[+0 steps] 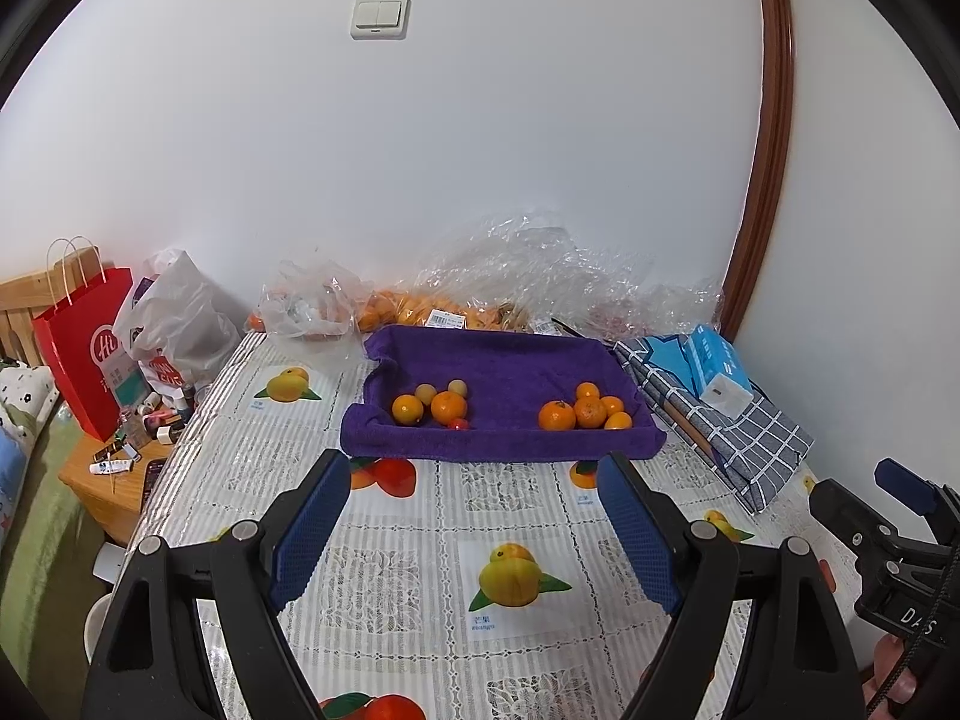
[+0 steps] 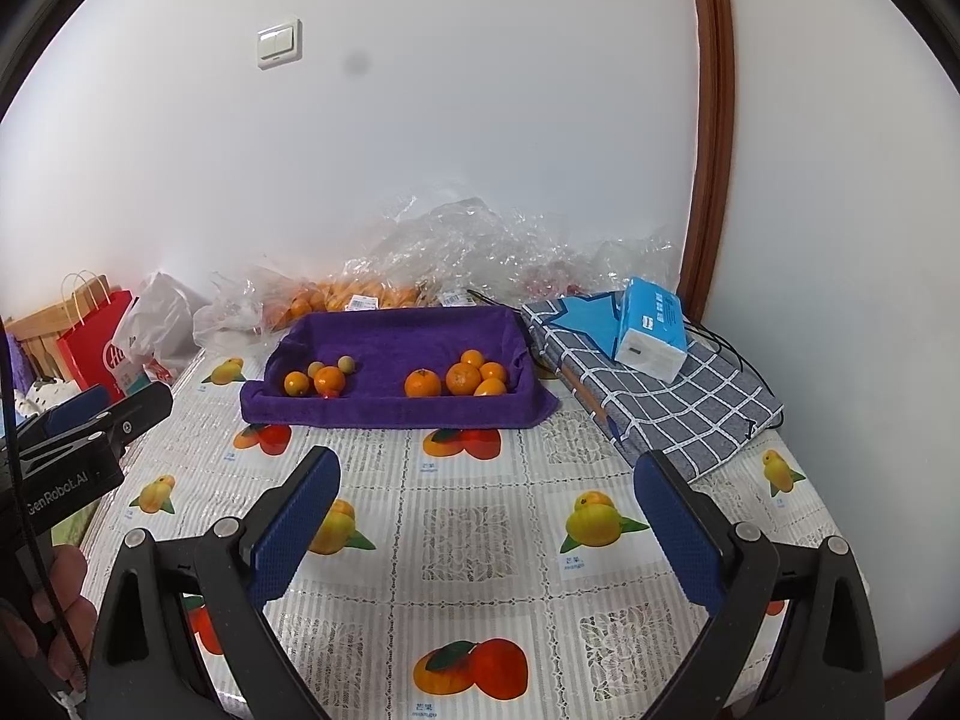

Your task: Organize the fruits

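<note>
A purple towel-lined tray sits at the back of the table. On its left lie two oranges, two small pale round fruits and a small red fruit. On its right is a cluster of several oranges. My left gripper is open and empty, hovering over the tablecloth in front of the tray. My right gripper is open and empty, also short of the tray. Each gripper shows at the edge of the other's view.
Clear plastic bags with more oranges lie against the wall behind the tray. A checked cloth bundle with a blue tissue pack lies to the right. A red paper bag and clutter stand left of the table.
</note>
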{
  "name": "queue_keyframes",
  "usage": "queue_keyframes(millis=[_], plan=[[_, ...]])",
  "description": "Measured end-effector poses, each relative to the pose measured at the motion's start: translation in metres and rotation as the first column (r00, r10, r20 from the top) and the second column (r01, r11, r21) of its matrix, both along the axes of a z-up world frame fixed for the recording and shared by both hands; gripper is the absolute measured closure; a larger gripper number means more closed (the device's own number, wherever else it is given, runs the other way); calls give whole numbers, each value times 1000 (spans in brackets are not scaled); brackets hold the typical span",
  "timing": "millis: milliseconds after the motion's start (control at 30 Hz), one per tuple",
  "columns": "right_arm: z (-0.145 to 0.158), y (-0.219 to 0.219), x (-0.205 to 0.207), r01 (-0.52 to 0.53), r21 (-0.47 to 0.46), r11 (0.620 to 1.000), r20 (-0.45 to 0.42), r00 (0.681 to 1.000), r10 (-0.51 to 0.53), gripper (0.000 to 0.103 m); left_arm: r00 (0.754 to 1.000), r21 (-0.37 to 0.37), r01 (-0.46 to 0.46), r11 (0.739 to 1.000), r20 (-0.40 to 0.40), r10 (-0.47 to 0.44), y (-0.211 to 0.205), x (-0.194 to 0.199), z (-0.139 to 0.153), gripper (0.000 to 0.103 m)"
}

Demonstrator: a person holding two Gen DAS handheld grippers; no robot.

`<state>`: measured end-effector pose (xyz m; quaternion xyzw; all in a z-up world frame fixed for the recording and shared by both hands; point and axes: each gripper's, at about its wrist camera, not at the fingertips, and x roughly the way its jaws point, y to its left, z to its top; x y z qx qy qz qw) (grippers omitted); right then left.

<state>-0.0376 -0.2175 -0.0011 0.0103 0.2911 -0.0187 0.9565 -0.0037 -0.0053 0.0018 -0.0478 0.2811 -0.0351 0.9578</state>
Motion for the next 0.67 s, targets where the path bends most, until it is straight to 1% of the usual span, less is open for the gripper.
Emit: queue_keyframes(millis=[400, 667], plan=[[-5, 1, 5, -15, -5, 1000, -8, 1000, 15, 6, 1000, -12, -2, 1000, -3, 2, -1, 1, 1, 19], [-12, 3, 15, -25, -10, 1000, -16, 1000, 25, 6, 1000, -16, -6, 1000, -27, 6, 6, 15, -12, 19]])
